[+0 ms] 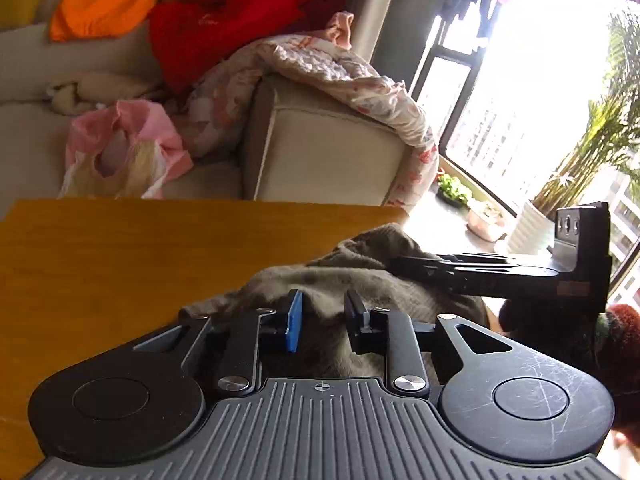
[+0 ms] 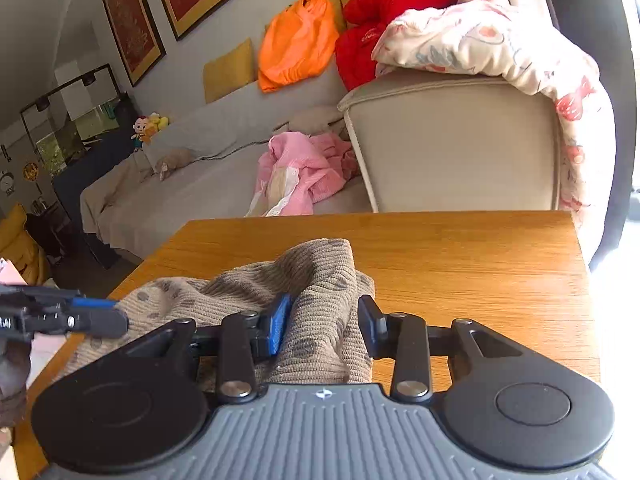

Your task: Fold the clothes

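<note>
Both grippers — left gripper (image 1: pixel 322 316), right gripper (image 2: pixel 322 322) — angle down over brown garment (image 2: pixel 316 280).

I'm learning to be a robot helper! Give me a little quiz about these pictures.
1. Pick one: what lies on the wooden table?
A. a red jacket
B. a brown spotted cloth
C. a yellow cushion

2. True or false: the flowery blanket hangs over the sofa arm.

3. In the right wrist view, which gripper reaches in from the left edge to the cloth?

Key:
1. B
2. True
3. The left gripper
</note>
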A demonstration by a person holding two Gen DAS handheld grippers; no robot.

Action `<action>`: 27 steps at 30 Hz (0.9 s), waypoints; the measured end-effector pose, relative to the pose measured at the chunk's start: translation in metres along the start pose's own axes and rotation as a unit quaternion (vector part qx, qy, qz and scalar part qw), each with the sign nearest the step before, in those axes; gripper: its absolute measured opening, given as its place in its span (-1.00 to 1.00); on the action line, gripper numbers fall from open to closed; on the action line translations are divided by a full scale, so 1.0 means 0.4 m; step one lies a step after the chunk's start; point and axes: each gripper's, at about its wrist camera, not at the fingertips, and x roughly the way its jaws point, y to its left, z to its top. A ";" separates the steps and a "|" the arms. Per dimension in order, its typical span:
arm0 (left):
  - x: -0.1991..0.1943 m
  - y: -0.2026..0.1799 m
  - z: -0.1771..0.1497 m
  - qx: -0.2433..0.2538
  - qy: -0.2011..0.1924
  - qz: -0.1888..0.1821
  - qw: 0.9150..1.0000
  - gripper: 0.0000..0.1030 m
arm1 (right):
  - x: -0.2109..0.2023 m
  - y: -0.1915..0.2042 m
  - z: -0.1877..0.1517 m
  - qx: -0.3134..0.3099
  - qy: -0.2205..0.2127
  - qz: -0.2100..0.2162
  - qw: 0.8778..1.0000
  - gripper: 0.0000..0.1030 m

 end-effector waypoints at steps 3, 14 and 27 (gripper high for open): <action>-0.004 0.038 0.034 0.026 -0.017 0.014 0.999 -0.54 | -0.056 0.016 -0.016 0.038 -0.025 -0.052 0.998 0.06; 0.146 0.083 0.064 0.028 0.064 -0.162 0.984 0.73 | -0.285 0.149 -0.144 0.205 -0.019 -0.031 0.978 0.52; 0.118 -0.049 -0.095 -0.054 0.133 -0.300 0.943 0.83 | -0.035 -0.051 0.038 0.120 0.026 -0.073 0.990 0.43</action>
